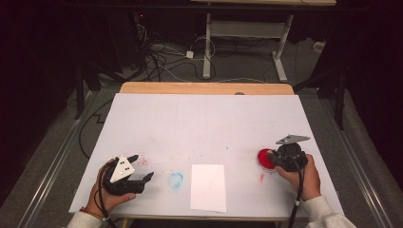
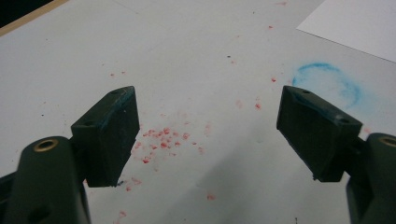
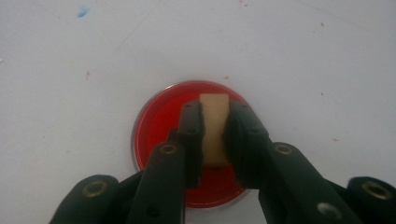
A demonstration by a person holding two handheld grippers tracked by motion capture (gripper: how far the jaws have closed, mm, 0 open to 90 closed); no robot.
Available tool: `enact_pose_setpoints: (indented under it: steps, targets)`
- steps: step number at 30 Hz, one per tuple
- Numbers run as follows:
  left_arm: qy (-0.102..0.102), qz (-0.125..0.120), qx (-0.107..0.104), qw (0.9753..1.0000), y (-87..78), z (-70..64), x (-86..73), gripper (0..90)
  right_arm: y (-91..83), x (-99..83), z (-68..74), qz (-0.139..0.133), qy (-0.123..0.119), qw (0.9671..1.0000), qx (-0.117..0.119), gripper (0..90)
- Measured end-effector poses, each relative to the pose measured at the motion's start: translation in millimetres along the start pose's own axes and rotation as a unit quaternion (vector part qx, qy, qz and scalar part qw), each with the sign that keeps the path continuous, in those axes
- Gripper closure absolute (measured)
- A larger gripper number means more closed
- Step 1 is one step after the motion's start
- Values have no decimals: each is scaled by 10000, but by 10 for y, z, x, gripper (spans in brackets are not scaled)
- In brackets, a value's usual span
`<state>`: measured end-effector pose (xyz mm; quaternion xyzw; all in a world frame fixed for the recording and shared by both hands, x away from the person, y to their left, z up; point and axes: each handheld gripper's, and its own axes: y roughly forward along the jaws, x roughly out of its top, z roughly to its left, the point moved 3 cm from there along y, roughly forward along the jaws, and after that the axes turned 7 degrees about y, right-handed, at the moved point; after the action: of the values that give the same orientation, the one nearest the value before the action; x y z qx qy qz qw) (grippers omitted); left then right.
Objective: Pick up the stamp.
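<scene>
A round red ink pad lies at the right of the white table cover. My right gripper is shut on a small tan wooden stamp block, held over the red pad; whether the block touches the ink I cannot tell. A white sheet of paper lies near the front edge at the middle. My left gripper hovers open at the front left, nothing between its jaws, above red specks.
A faint blue ring mark stains the cover left of the paper. Red smudges lie just in front of the pad. A wooden table edge runs along the back; cables and a desk frame stand on the floor beyond.
</scene>
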<state>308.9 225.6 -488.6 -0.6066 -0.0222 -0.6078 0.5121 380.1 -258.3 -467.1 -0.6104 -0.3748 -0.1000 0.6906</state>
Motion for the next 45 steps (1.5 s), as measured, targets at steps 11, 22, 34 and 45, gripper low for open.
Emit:
enact_pose_setpoints:
  steps: [11,22,34,45]
  targets:
    - [13,17,1,10000,5,-2,1,208,-85,8,-12,-190,-65,9998,77,765]
    - [34,39,13,10000,6,1,0,210,-464,136,27,-762,-201,9968,124,765]
    - [35,34,30,10000,3,5,1,210,-371,95,69,-569,-321,9977,179,765]
    - [65,57,20,10000,2,7,-2,210,-95,0,131,-161,-409,9988,232,765]
